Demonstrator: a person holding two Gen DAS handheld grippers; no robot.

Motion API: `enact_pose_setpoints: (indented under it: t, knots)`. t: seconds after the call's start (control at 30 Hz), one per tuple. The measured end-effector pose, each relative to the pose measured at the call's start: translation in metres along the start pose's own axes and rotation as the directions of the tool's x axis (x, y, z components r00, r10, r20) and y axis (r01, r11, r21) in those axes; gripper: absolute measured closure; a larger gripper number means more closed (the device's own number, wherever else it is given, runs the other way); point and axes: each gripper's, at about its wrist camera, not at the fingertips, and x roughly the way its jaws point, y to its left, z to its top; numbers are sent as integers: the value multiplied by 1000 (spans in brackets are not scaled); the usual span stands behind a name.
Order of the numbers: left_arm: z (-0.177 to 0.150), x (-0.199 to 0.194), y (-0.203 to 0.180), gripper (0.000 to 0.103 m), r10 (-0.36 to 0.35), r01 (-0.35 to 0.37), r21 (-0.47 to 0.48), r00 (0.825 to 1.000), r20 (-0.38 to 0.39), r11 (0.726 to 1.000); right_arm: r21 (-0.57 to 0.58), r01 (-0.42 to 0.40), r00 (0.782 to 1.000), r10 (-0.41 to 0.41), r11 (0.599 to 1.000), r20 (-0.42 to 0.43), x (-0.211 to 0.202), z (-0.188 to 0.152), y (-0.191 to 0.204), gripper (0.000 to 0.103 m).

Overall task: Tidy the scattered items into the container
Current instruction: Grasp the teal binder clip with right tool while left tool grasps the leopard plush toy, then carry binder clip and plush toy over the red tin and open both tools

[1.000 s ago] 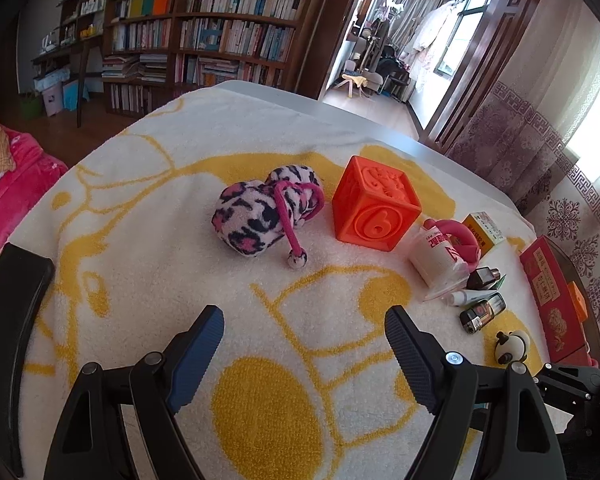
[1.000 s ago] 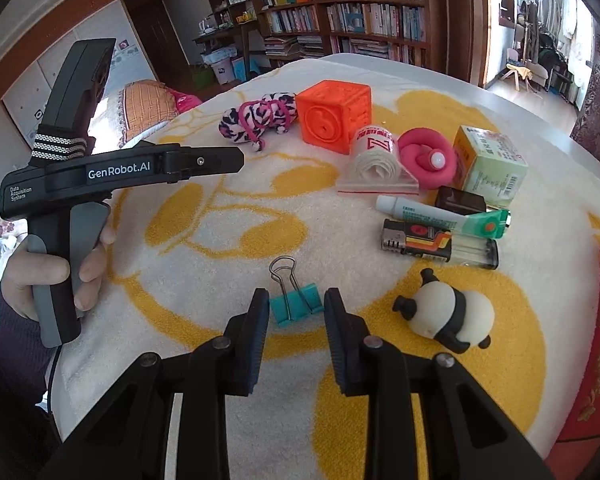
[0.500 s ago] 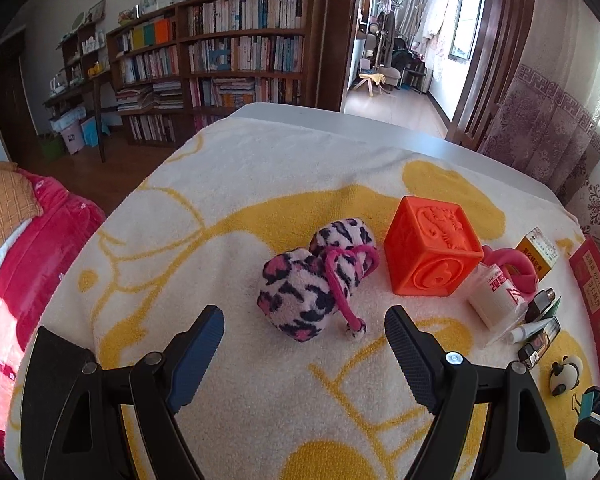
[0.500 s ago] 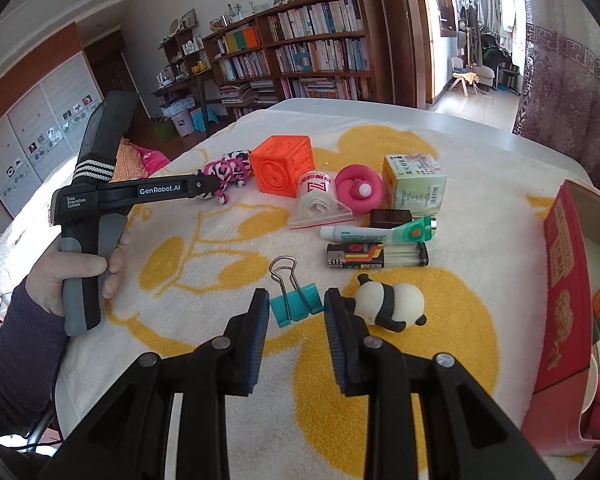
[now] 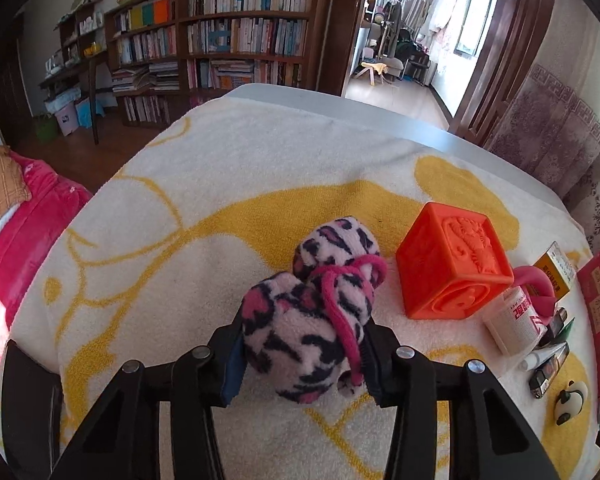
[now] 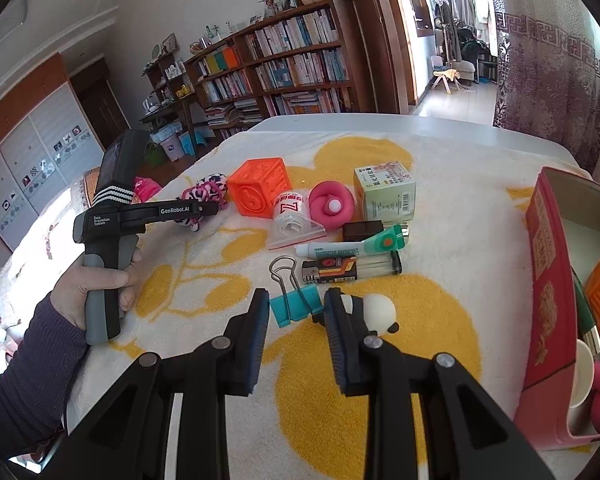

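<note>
The left gripper (image 5: 300,356) is closing its jaws on the leopard-print plush (image 5: 312,320), which sits between them, near the towel's (image 5: 260,168) middle. Rightward, the right gripper (image 6: 296,320) holds the teal binder clip (image 6: 294,307) in narrow jaws, near the red box (image 6: 548,280) at the desk's right edge.

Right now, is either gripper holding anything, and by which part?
Left gripper: fingers closing around the near end of the pink leopard-print plush pouch. Right gripper: holds the teal metal binder clip by its body.

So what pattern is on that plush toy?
The plush toy has pink-and-black leopard spots on pale fleece, tied with a pink cord; the left wrist view shows it best.
</note>
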Motion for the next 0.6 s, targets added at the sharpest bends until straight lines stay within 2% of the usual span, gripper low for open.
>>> enact_pose_setpoints:
  t: [0.23, 0.37, 0.47, 0.53, 0.6]
  knots:
    - [-4, -53, -11, 54, -72, 74, -10, 989, 131, 997, 100, 40, 990, -53, 994, 128, -39, 14, -29, 72]
    - [-13, -60, -34, 54, -123, 120, 35, 985, 117, 992, 186, 101, 971, -138, 977, 198, -64, 18, -60, 72]
    - [-19, -67, -56, 54, -154, 146, 77, 982, 106, 986, 256, 160, 944, -224, 953, 244, -86, 19, -86, 72]
    - [-22, -73, -71, 54, -181, 171, 105, 978, 100, 980, 310, 192, 925, -277, 931, 260, -100, 18, -105, 72]
    - [-22, -80, -87, 54, -213, 200, 137, 973, 92, 970, 366, 207, 917, -311, 907, 251, -109, 16, -126, 72]
